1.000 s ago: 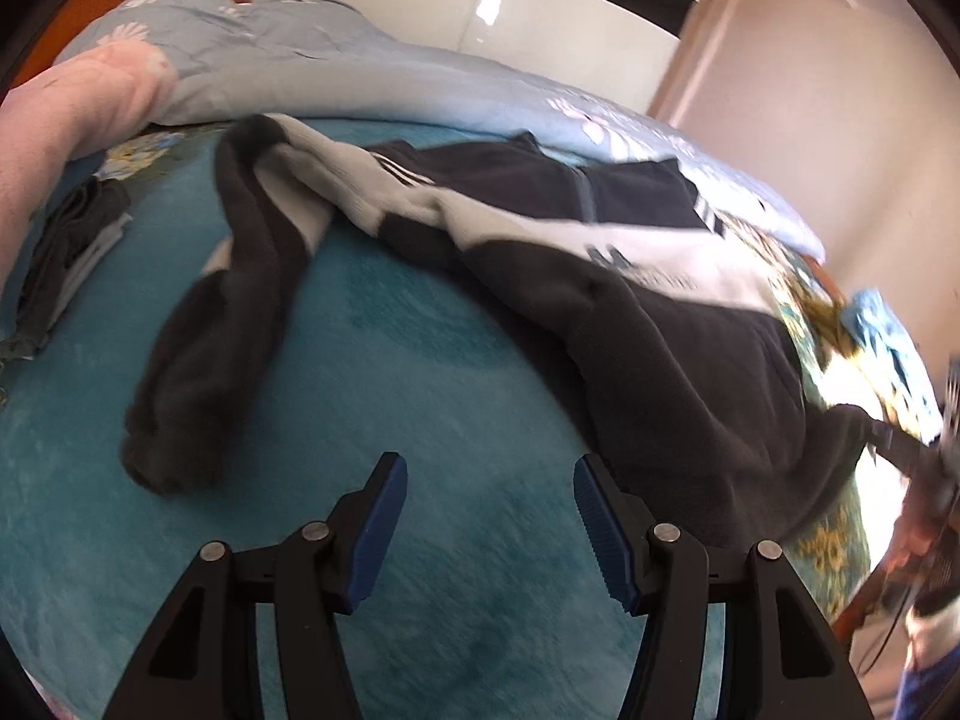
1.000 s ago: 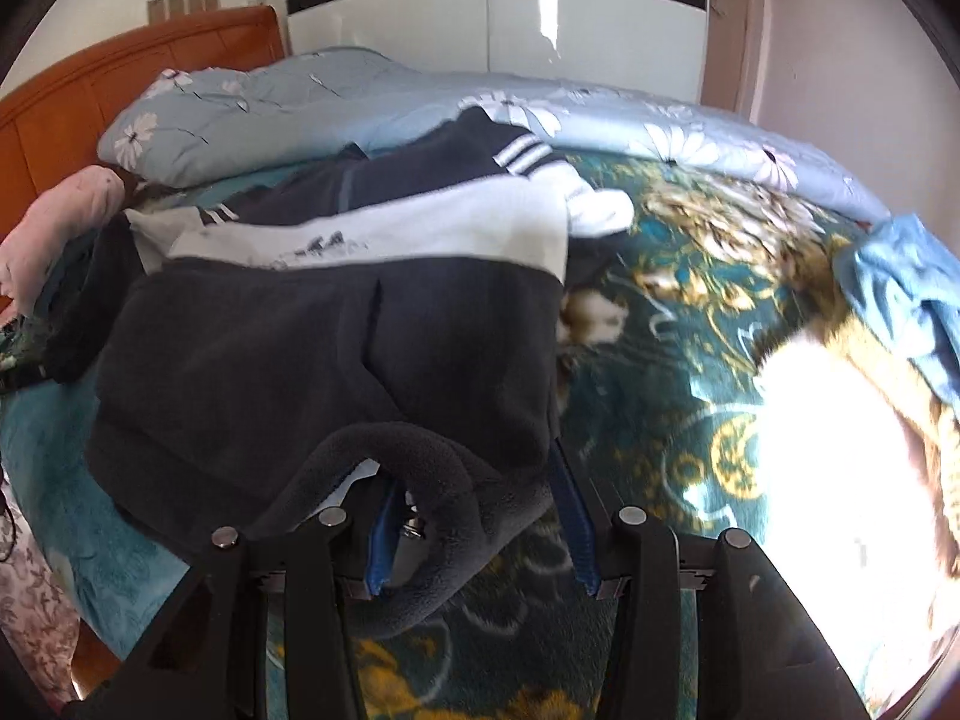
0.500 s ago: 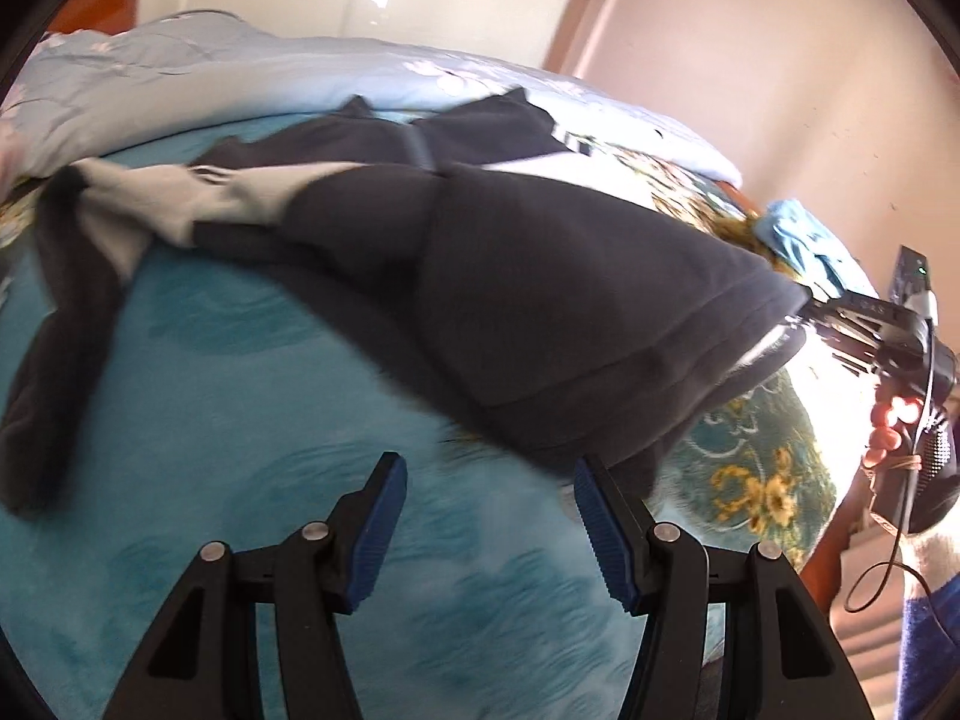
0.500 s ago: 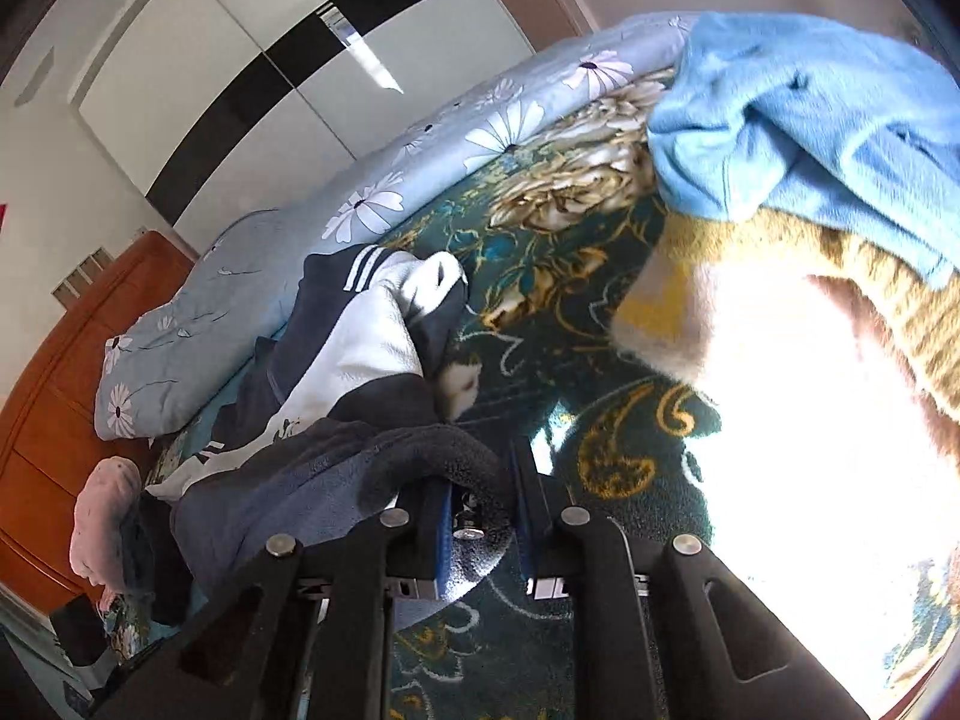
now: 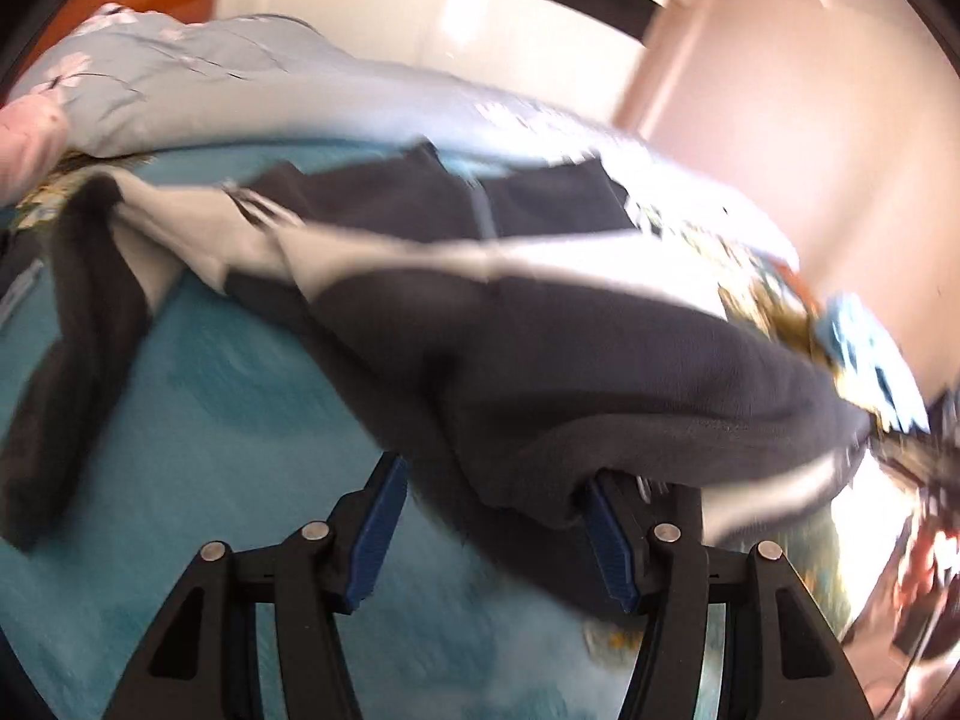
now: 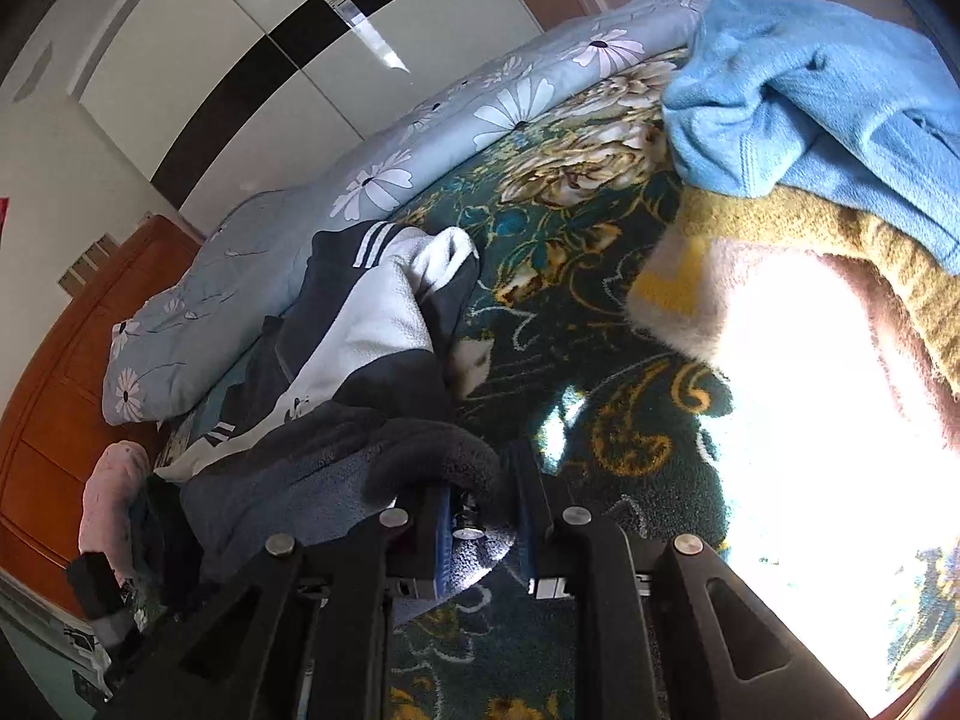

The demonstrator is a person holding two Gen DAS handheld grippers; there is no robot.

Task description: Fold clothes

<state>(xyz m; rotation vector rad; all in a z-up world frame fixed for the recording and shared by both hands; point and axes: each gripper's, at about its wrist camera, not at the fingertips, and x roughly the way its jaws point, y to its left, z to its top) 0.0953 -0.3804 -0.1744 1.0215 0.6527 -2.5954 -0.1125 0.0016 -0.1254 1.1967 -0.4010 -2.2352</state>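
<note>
Clearly gripped by the right gripper (image 6: 483, 525): a thick dark fold at the hem of the fleece jacket (image 6: 360, 372), with both blue pads pressed on it, jaws clenched. Draped from there up toward the flowered quilt (image 6: 456, 132), with the white chest band and striped sleeve lying between hem and quilt. Spread over a teal blanket (image 5: 198, 480) on the left-wrist side of the jacket and a dark floral blanket (image 6: 576, 324) on the other side. Beyond the jacket on the floral blanket: a light blue towel (image 6: 810, 96) over a yellow-brown cloth (image 6: 810, 228).

Left gripper (image 5: 489, 522): jaws apart, not clenched. Jacket hem (image 5: 540, 408) hanging over its right finger (image 5: 606, 534) and partly between the pads; left pad free, above the teal blanket. One dark sleeve (image 5: 78, 360) stretched out from the jacket, away from the right gripper. Much blur in this view.
</note>
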